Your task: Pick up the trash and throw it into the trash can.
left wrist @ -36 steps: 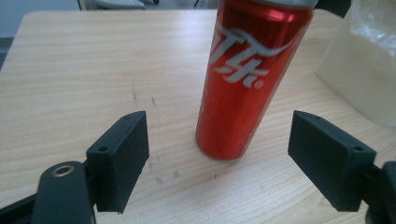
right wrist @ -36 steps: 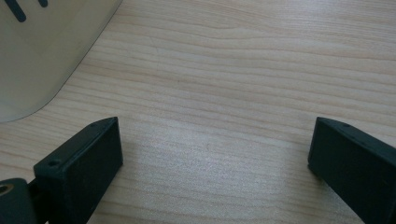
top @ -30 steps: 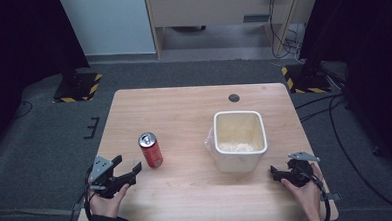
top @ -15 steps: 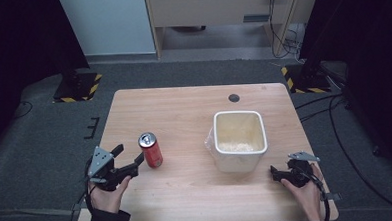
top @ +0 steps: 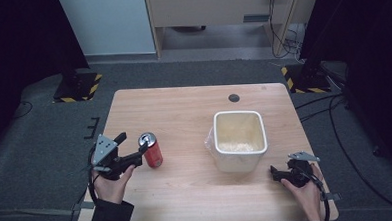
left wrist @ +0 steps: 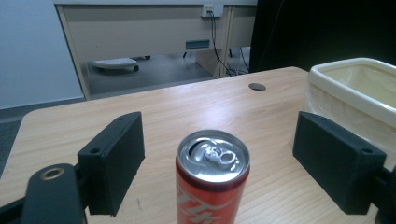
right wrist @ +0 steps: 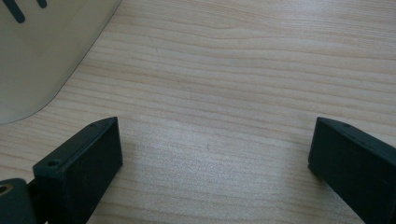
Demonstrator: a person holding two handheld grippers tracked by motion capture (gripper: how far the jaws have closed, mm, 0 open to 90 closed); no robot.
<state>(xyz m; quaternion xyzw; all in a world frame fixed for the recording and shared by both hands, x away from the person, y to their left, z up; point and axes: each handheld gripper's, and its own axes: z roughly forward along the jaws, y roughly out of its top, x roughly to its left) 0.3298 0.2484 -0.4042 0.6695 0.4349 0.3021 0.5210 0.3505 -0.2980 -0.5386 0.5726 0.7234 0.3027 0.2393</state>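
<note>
While the left gripper (top: pixel 132 152) is held wide apart at the near left of the table (top: pixel 184 111), a red can (top: pixel 151 150) stands upright between its two jaws, touching neither. Seen along those jaws in the left gripper view, the can (left wrist: pixel 213 177) sits centred in the gap, its silver top with the pull tab facing up, and a cream bin (left wrist: pixel 359 95) rises just beyond the jaw on that view's right. Across the table, the right gripper (top: pixel 276 173) rests low near the edge, its jaws also spread, with bare wood between them. The bin's (right wrist: pixel 42 51) curved wall stands just ahead of one jaw, apart from it.
</note>
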